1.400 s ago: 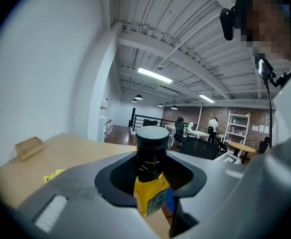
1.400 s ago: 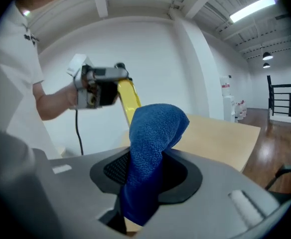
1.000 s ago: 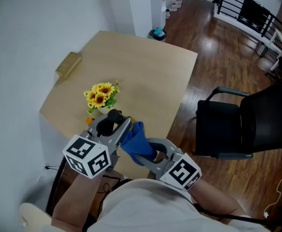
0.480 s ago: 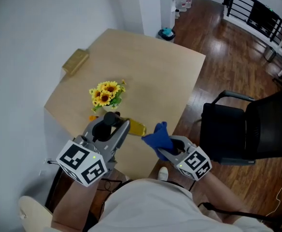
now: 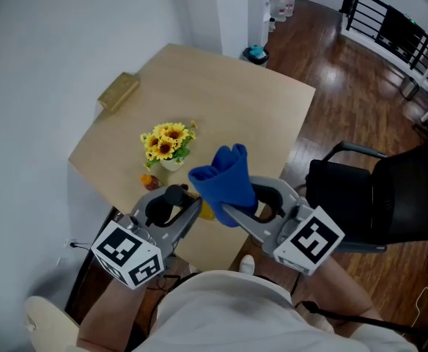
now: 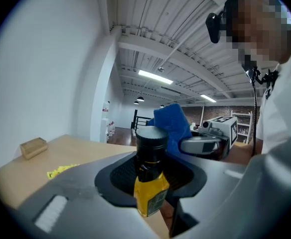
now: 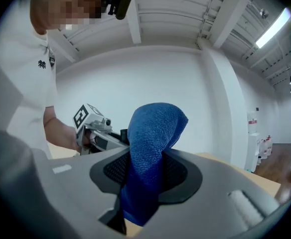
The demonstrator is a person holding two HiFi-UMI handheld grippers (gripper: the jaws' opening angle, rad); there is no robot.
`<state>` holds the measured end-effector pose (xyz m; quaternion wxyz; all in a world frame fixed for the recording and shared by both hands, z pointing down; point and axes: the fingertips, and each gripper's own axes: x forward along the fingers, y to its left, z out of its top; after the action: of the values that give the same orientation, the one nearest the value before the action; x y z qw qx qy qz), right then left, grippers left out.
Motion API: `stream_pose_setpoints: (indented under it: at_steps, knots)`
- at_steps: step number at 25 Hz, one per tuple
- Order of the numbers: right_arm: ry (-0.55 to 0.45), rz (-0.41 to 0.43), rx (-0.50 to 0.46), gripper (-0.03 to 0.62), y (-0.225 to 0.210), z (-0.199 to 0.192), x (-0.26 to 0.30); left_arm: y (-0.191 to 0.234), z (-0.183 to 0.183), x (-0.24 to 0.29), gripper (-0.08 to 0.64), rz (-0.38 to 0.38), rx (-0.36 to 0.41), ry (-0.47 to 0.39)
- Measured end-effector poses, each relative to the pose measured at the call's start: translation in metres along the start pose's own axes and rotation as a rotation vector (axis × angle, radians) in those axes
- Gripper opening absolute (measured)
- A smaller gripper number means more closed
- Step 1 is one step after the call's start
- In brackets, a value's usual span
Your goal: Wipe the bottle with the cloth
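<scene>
A small yellow bottle (image 6: 149, 190) with a black cap (image 6: 151, 138) is clamped between the jaws of my left gripper (image 6: 148, 183). In the head view the left gripper (image 5: 171, 210) holds it over the table's near edge, and only the cap (image 5: 174, 193) and a bit of yellow body (image 5: 207, 212) show. My right gripper (image 5: 237, 210) is shut on a blue cloth (image 5: 223, 179) that sticks upward, just right of the bottle. In the right gripper view the cloth (image 7: 150, 153) fills the gap between the jaws of the right gripper (image 7: 145, 183).
A light wooden table (image 5: 229, 101) carries a pot of sunflowers (image 5: 168, 144), a small orange thing (image 5: 149, 182) and a wooden block (image 5: 119, 90) by the wall. A black chair (image 5: 375, 196) stands to the right on the wood floor.
The cloth lay against the bottle a second ago. The right gripper then drew away to the right, and has now come back near the bottle with the cloth raised and pointing up.
</scene>
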<state>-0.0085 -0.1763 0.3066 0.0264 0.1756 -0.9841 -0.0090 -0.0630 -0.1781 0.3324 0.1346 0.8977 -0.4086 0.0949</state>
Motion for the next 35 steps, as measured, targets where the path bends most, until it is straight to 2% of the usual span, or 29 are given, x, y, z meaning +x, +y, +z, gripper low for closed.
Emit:
stream_pose_setpoints:
  at_steps: [2,5,13,14,16,18,21,24,26,28,35]
  knots:
    - [0.030,0.014,0.021,0.151,0.010,-0.009,0.013,0.000,-0.002,-0.006,0.153,-0.015,-0.005,-0.009]
    - [0.068,-0.014,0.129,0.150,0.013,-0.041,0.022,0.001,0.000,-0.016,0.153,-0.019,-0.010,-0.029]
    - [0.327,-0.101,0.261,0.150,0.014,-0.175,0.025,0.022,0.004,-0.042,0.153,-0.029,-0.019,-0.058]
    - [0.341,-0.112,0.266,0.150,0.013,-0.179,0.023,0.023,0.003,-0.044,0.153,-0.034,-0.019,-0.058]
    - [0.317,-0.137,0.259,0.150,0.007,-0.162,0.018,0.025,0.000,-0.045,0.153,-0.047,-0.013,-0.049]
    - [0.247,-0.146,0.210,0.150,0.005,-0.119,0.019,0.026,-0.005,-0.043,0.153,-0.062,-0.001,-0.033]
    - [0.134,-0.093,0.077,0.150,0.017,-0.043,0.035,0.027,-0.014,-0.041,0.153,-0.089,0.013,-0.008]
    - [0.091,-0.053,0.012,0.150,0.033,-0.010,0.056,0.027,-0.018,-0.040,0.153,-0.121,0.010,-0.002]
    - [0.106,-0.081,0.053,0.150,0.036,-0.022,0.065,0.029,-0.018,-0.042,0.153,-0.133,0.006,-0.010]
    - [0.121,-0.123,0.134,0.150,0.034,-0.045,0.070,0.035,-0.015,-0.046,0.153,-0.135,0.008,-0.020]
    - [0.317,-0.233,0.305,0.150,0.033,-0.171,0.072,0.053,-0.006,-0.060,0.153,-0.167,0.002,-0.039]
